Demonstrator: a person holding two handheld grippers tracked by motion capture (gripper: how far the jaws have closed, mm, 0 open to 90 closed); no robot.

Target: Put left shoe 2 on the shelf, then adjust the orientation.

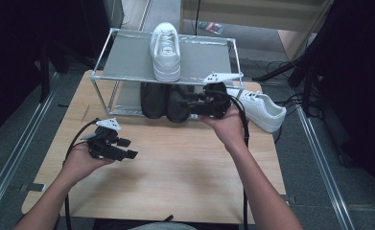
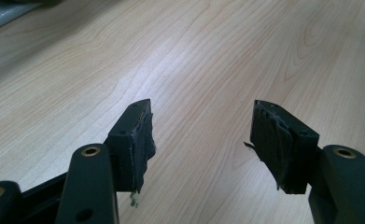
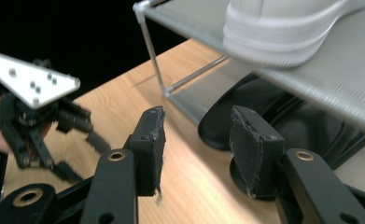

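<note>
**Right gripper view: open jaws at the black shoes under the rack**

Right gripper view looks along the right gripper [image 3: 196, 149], whose jaws stand apart with nothing between the pads; just past them lie the black shoes [image 3: 269, 112] on the lower level of the shoe rack [image 3: 145, 9]. One white shoe [image 3: 283, 28] sits on the grey upper shelf above them (its sole edge fills the top of that view).

From the high view, the right gripper [image 1: 194, 106] sits at the front of the rack, close against the nearer of the two black shoes [image 1: 166, 100]; whether it touches the shoe cannot be told. The black pair lies side by side beneath the white shoe [image 1: 166, 51]. A second white shoe [image 1: 259, 109] rests on the wooden table [image 1: 185, 172] just right of the rack, behind the right hand [image 1: 229, 125].

The left gripper [image 1: 127, 148] is held low over the table, well apart from the rack. In the left gripper view its jaws are spread wide, empty, over bare wood [image 2: 194, 70].
</note>
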